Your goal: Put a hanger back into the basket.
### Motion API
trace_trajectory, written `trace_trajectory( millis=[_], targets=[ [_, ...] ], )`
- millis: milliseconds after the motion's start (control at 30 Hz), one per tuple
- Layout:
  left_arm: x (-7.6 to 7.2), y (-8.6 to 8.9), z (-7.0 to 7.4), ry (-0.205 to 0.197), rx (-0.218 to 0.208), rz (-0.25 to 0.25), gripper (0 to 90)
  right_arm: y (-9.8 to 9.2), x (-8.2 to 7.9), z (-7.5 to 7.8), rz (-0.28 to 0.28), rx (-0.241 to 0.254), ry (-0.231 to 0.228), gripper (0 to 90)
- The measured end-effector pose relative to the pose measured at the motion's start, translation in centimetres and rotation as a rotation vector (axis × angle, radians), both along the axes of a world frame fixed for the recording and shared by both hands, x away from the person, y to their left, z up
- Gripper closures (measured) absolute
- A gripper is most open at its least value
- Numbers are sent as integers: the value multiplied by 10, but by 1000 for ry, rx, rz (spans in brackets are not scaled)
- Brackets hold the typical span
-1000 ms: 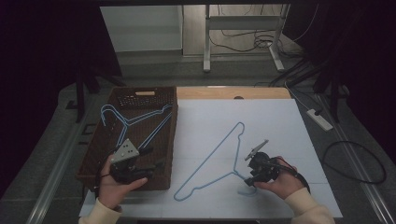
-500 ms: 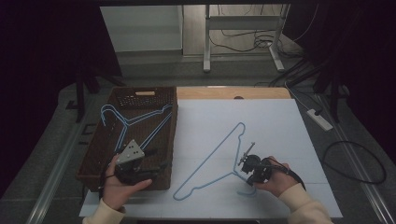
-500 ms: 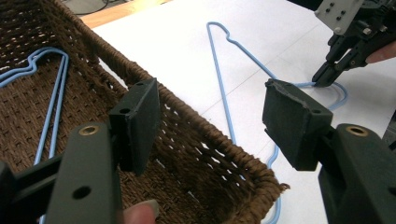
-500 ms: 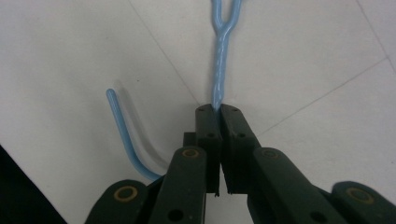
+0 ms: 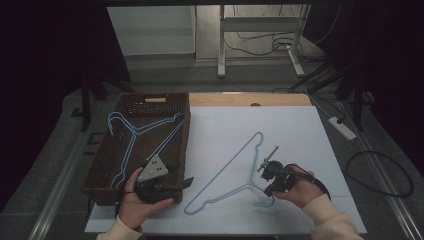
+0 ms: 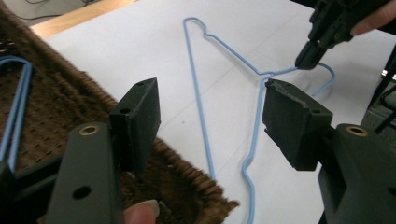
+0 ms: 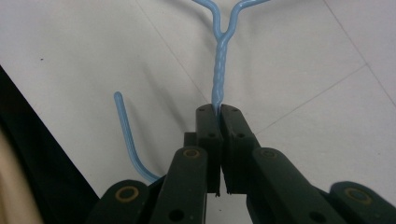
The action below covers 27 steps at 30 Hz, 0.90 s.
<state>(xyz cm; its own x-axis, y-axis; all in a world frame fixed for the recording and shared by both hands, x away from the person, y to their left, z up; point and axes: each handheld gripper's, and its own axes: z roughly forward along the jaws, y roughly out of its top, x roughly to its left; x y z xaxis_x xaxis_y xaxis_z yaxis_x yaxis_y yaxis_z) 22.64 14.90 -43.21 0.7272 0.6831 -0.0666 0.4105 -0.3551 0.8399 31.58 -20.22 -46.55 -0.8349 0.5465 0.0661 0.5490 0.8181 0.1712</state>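
A blue wire hanger [image 5: 248, 184] lies flat on the white table sheet [image 5: 300, 130]. My right gripper [image 5: 266, 190] is shut on its twisted neck [image 7: 219, 60] just below the hook, whose curl [image 7: 128, 135] bends away to the left in the right gripper view. The left gripper [image 5: 184, 181] hovers over the near right corner of the brown woven basket [image 5: 102, 165], pointing toward the hanger. Its jaws stand open with nothing between them [image 6: 210, 116]. Beyond them the left gripper view shows the hanger [image 6: 196, 84] and the right gripper [image 6: 303, 63].
Two more blue hangers [image 5: 131, 137] lie inside the basket, at the table's left. A bare wooden strip [image 5: 250, 99] runs along the far edge. Cables and a power strip [image 5: 342, 127] lie on the floor to the right.
My left hand has shifted to the right along the basket's near edge, toward the hanger. The right hand has stayed at the hanger's neck.
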Motion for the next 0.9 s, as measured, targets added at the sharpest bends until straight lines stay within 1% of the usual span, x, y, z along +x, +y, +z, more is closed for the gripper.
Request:
trace_trajectory(
  millis=[167,367,433,600,767,833,900],
  targets=[
    [0,-11,-3,2,2,-18,366,-1,1,2,4,4,-4,873],
    [-1,-30,-8,13,28,-64,364,-1,0,2,-2,7,-1,873],
    [-2,-38,-11,18,43,-84,363,-1,0,3,-2,8,0,873],
    [-4,-58,-19,31,68,-133,361,0,0,7,0,3,-9,874],
    [-3,-75,-28,54,101,-172,360,1,0,10,-1,5,-12,874],
    [-1,-80,-32,68,109,-173,360,0,-1,10,1,7,-13,874],
    [0,-85,-37,86,127,-168,361,0,-1,10,-1,8,-12,874]
  ],
)
